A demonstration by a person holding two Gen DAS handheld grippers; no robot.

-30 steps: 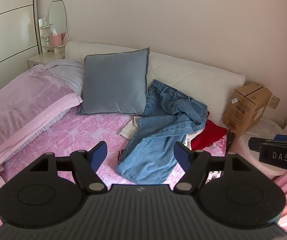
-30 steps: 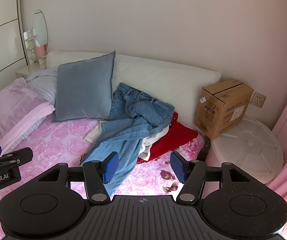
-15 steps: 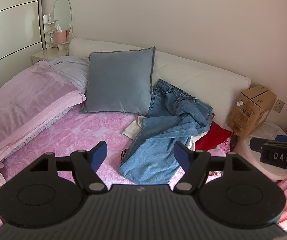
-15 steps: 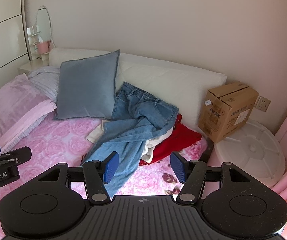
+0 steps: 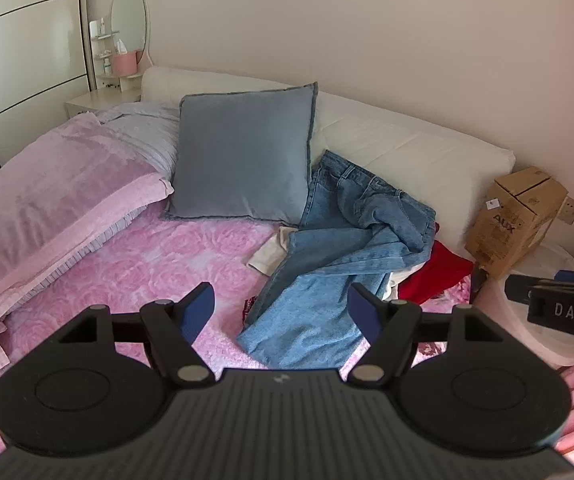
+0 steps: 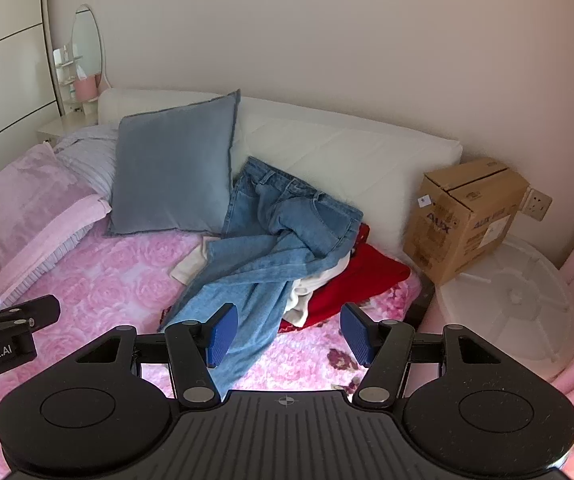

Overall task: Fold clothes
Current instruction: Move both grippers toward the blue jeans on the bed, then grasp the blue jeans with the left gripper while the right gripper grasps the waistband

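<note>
Crumpled blue jeans (image 5: 339, 248) (image 6: 271, 248) lie on top of a pile on the pink rose bedspread (image 5: 159, 264), over a cream garment (image 5: 271, 252) (image 6: 311, 288) and a red garment (image 5: 435, 276) (image 6: 363, 276). My left gripper (image 5: 281, 312) is open and empty, held above the bed short of the jeans' leg end. My right gripper (image 6: 285, 334) is open and empty, also short of the pile. Each gripper shows at the edge of the other's view.
A grey-blue cushion (image 5: 243, 160) leans on the white headboard (image 5: 407, 152) left of the pile. A folded pink blanket (image 5: 47, 200) lies at the left. A cardboard box (image 6: 467, 216) sits on a round white stool (image 6: 519, 304) right of the bed.
Both views have shifted slightly: the bed and pile sit a little lower and further right in frame. Both grippers stay open and empty.
</note>
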